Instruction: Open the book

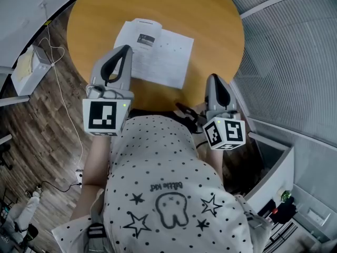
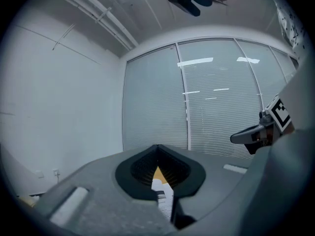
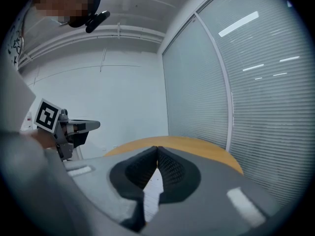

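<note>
Lying flat on the round wooden surface (image 1: 210, 25), toward its near side and ahead of the person, the book (image 1: 155, 54) shows two white leaves spread side by side with a fold between them, so it reads as already open, or nearly so. It appears to be a thin, soft-covered booklet; no stiff board is visible. Judgement: it will be light and floppy, apt to slide on the smooth wood and to bend, crease or tear if pinched hard. The best hold is judged to be a free outer edge or corner of a single leaf, away from the fold, with the other half pinned down so the whole thing does not lift. The left hand-held gripper (image 1: 126, 48) has its jaws closed together with nothing between them; in the head view its tips overlap the book's near left corner. The right hand-held gripper (image 1: 213, 78) is likewise closed and empty, at the surface's near edge, to the right of the book and apart from it.
</note>
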The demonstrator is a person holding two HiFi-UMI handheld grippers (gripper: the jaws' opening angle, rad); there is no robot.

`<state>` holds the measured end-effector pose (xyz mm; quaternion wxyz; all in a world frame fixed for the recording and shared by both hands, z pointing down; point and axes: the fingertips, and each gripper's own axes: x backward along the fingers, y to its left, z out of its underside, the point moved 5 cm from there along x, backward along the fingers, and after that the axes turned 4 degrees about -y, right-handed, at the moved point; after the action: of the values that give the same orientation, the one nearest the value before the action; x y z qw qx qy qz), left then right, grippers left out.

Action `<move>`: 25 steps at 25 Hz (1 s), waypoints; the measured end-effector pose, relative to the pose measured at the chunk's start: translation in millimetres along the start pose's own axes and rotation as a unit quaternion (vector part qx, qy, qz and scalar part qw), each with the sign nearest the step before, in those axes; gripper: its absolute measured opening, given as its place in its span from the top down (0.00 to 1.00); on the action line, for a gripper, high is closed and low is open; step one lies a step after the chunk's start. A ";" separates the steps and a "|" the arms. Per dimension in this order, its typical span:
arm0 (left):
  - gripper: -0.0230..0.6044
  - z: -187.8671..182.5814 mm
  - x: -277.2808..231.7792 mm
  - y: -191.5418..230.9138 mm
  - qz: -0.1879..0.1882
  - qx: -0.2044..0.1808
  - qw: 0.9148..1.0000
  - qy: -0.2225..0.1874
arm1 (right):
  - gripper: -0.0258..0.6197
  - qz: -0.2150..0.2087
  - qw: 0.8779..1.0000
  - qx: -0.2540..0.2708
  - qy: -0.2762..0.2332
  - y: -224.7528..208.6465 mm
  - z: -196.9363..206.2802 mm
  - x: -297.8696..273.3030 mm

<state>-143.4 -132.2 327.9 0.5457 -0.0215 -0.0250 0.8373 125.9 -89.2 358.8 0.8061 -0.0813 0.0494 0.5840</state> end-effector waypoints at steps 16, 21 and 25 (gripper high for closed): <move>0.95 3.9 33.0 -2.6 -0.018 -0.001 1.000 0.014 | 0.95 0.014 1.000 -0.009 -0.002 -4.4 7.8 14.2; 0.95 1.6 41.9 -3.3 -0.017 -0.009 1.000 0.019 | 0.95 0.023 1.000 -0.006 -0.006 -11.6 6.2 19.5; 0.95 2.4 48.4 0.0 -0.021 -0.010 1.000 0.019 | 0.95 0.026 1.000 -0.006 -0.006 -11.7 4.4 22.6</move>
<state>-163.1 -88.0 329.9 0.5633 -0.0417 -0.0233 0.8249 143.9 -70.8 360.1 0.7906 -0.0815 0.0428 0.6053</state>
